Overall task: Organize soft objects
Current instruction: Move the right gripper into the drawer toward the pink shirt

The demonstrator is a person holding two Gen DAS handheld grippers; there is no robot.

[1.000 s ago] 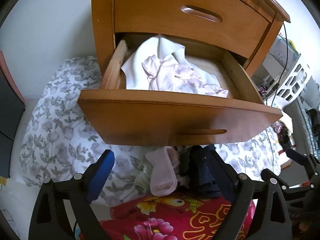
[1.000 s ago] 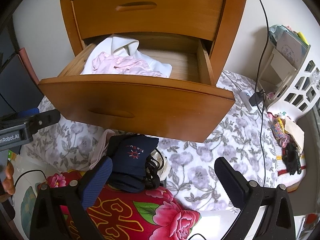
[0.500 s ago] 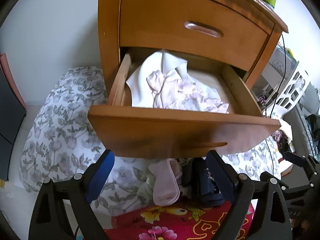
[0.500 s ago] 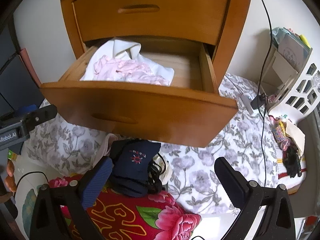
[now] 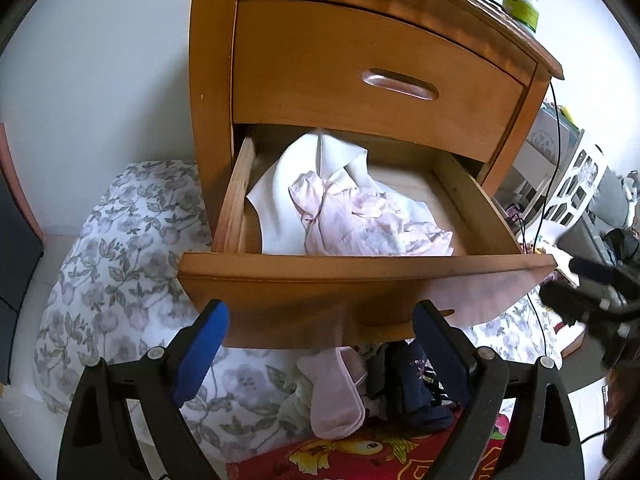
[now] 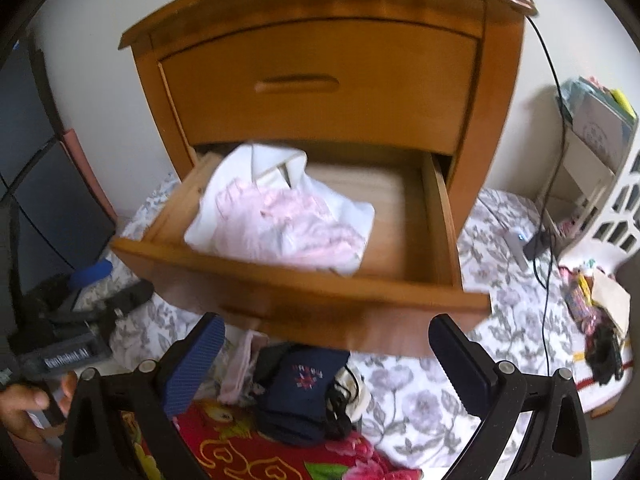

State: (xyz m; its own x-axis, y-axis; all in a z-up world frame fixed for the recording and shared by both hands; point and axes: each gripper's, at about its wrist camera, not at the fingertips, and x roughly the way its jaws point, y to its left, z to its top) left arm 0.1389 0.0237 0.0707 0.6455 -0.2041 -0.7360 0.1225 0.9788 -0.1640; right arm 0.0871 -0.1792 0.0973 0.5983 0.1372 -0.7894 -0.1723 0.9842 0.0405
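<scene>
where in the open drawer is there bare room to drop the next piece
The right part of the lower drawer is bare wood, bordered by its right side wall and the white cloth. The left and middle are crowded: the pink garment lies on that cloth. Both grippers, left and right, are open and empty.

Both hand-held grippers (left (image 5: 318, 330), right (image 6: 326, 338)) wide open, empty

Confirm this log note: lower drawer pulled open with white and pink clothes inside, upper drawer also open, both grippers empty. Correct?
One error: the upper drawer is shut, its front flush with the cabinet, as the left wrist view shows. The lower drawer is open, holding the white garment and pink garment; the left gripper and right gripper are open and empty.
</scene>
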